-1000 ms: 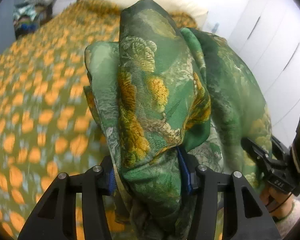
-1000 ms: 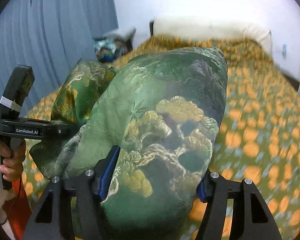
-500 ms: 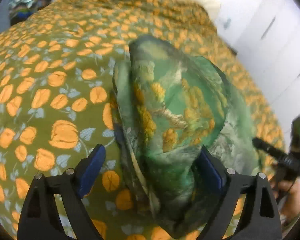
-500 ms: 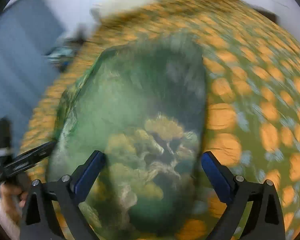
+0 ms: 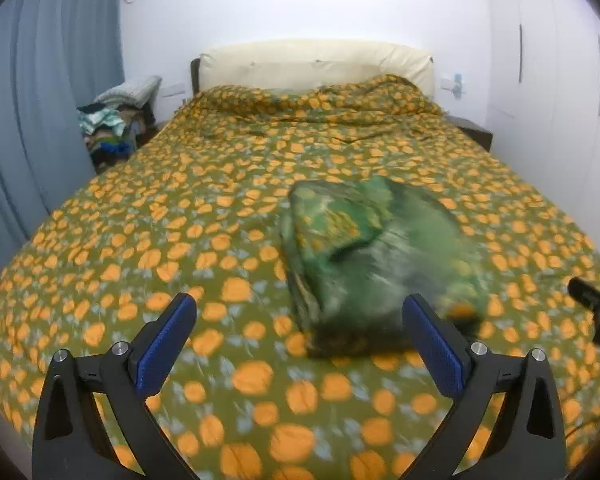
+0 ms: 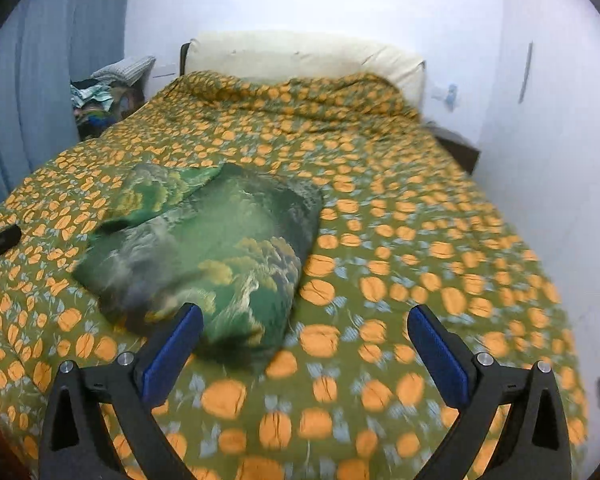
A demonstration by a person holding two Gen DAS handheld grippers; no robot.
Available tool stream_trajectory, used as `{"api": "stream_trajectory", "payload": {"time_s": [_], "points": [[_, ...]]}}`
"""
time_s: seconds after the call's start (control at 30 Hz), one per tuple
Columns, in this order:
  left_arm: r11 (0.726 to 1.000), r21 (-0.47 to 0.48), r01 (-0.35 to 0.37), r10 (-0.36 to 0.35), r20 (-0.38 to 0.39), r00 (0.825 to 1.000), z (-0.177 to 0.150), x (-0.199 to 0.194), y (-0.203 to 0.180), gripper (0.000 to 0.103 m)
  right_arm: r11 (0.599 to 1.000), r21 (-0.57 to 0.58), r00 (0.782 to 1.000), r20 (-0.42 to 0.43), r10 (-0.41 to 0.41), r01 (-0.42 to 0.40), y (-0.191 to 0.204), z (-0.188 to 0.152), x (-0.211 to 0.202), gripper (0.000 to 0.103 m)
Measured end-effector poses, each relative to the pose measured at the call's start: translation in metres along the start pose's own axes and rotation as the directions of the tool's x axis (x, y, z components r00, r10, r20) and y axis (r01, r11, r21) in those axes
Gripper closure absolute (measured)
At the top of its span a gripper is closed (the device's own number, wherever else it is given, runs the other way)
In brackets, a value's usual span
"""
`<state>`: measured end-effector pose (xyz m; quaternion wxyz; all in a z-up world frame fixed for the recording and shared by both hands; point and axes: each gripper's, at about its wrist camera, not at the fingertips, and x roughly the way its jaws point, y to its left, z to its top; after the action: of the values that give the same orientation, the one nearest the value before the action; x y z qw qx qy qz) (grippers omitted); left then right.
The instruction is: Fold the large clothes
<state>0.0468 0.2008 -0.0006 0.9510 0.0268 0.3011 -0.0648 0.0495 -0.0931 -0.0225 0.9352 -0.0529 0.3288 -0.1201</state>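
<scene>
Bedroom, one bed with an orange-flowered green bedspread (image 5: 180,240). On it we list one folded green garment (image 5: 376,264), lying flat just beyond our tongs, touched by neither. Left tongs (image 5: 300,340): jaws spread wide, having just been opening, nothing between them, garment ahead toward the right finger. Right tongs (image 6: 306,344): likewise spread, just opened, empty; garment ahead-left.

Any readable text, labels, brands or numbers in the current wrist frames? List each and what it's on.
None readable in either view.
Green patterned folded garment: woven scenery only, no lettering.
Orange-and-green floral bedspread: pattern only.
Small white-and-blue item on the wall beside the cream padded headboard: too small to read.
Black gripper body at the left view's right edge: no marking legible.
</scene>
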Motion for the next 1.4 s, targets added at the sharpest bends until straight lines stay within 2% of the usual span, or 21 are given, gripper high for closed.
{"api": "stream_trajectory", "payload": {"time_s": [0.17, 0.27, 0.4, 0.6, 0.97, 1.27, 1.4], "points": [[0.996, 0.054, -0.072, 0.071, 0.022, 0.997, -0.018, -0.03, -0.024, 0.0, 0.992, -0.082, 0.995, 0.046, -0.092, 0.096, 0.023, -0.025, -0.056, 0.001], [0.988, 0.106, -0.116, 0.112, 0.035, 0.993, -0.026, -0.044, -0.034, 0.0, 0.99, -0.108, 0.995, 0.051, -0.082, 0.087, 0.032, -0.035, -0.081, 0.001], [0.99, 0.104, -0.09, 0.09, 0.007, 0.996, -0.031, -0.055, -0.038, 0.0, 0.995, -0.085, 0.999, 0.035, -0.042, 0.044, 0.033, -0.04, -0.098, 0.001], [0.999, 0.025, -0.039, 0.04, -0.068, 0.997, -0.038, -0.064, -0.032, 0.0, 0.998, -0.05, 1.0, 0.013, -0.027, 0.027, 0.032, -0.045, -0.12, 0.001], [0.999, 0.028, -0.021, 0.024, -0.094, 0.995, -0.041, -0.075, -0.041, 0.0, 0.998, -0.062, 1.0, 0.024, -0.02, 0.022, 0.038, -0.046, -0.143, 0.001], [0.998, 0.038, -0.041, 0.046, -0.139, 0.989, -0.042, -0.075, -0.044, 0.0, 0.999, -0.054, 1.0, 0.005, 0.004, -0.003, 0.041, -0.044, -0.145, 0.001], [0.997, 0.058, -0.05, 0.056, -0.109, 0.992, -0.037, -0.089, -0.047, 0.0, 0.999, -0.023, 0.999, -0.018, 0.034, -0.034, 0.039, -0.042, -0.146, 0.001]]}}
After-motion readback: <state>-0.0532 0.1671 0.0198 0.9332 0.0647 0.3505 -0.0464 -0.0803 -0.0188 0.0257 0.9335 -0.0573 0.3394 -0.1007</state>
